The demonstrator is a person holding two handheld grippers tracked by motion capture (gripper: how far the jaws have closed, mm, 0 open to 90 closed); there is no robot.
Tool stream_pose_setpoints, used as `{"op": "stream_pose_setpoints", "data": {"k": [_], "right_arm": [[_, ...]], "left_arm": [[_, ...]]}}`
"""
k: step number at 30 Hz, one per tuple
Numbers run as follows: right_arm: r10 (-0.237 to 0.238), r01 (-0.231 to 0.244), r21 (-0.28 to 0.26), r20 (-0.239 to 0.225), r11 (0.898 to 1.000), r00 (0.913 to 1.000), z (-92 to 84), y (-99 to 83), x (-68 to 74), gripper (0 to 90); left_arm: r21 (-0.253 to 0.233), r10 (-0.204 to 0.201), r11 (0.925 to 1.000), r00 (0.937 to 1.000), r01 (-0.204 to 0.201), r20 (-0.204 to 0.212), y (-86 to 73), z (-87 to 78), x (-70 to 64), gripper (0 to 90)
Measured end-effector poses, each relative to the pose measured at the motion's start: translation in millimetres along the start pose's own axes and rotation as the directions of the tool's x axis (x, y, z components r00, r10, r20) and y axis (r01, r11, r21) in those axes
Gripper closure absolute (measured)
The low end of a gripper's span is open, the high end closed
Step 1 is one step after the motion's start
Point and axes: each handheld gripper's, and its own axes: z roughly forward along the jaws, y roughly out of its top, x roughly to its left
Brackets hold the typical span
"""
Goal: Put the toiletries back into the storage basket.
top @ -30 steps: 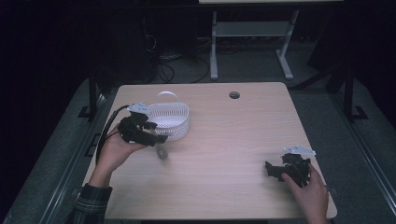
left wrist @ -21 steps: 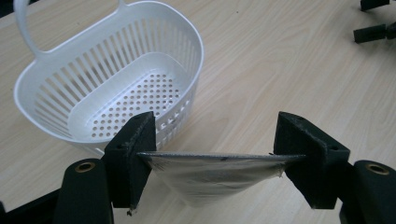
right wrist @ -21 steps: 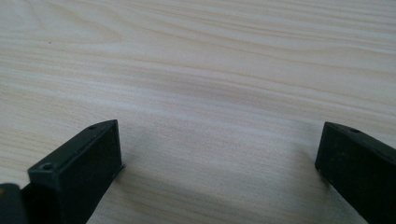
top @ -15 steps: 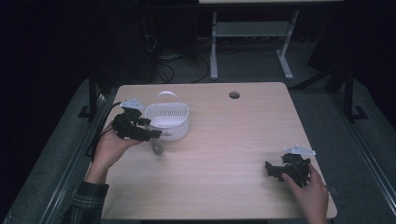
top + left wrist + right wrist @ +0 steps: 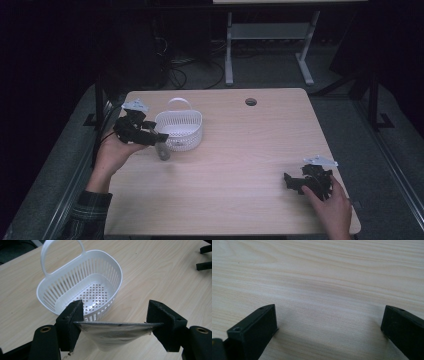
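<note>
Light wood-grain rectangular tabletop (image 5: 235,165): bears every item below; a small round dark cable hole (image 5: 251,102) sits near its far edge.

White slotted plastic basket with a perforated floor and a loop handle (image 5: 180,129): stands upright on the left part of the tabletop, handle at its far side. Nothing lies inside it in the left gripper view (image 5: 82,287).

Left gripper, black, with a grey three-cornered plate on top (image 5: 155,139): held in the person's left hand (image 5: 112,152) just left of the basket and above the tabletop. Its fingers (image 5: 71,323) stand fairly wide and press on the two ends of a pouch, carrying it clear of the wood.

Right gripper, black, likewise plated (image 5: 289,179): held in the person's right hand (image 5: 330,205) near the right front corner of the tabletop, well apart from the basket. Its fingers (image 5: 255,331) stand wide with only bare wood between them.

Small translucent grey plastic pouch with a flat sealed top edge (image 5: 113,332): clamped between the left fingers, its body hanging below them. In the high view it hangs just beside the near left wall of the basket (image 5: 163,150), outside it.
</note>
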Motion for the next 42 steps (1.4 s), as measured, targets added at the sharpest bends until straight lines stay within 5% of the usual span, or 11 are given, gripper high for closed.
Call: {"op": "stream_pose_setpoints", "data": {"k": [42], "right_arm": [[0.0,0.0,0.0,0.0,1.0,1.0,-0.1,0.0,0.0,0.0]], "left_arm": [[-0.075,-0.012,0.9972,0.9993,0.009,-0.035,44.4,-34.1,15.5,29.5]]}}
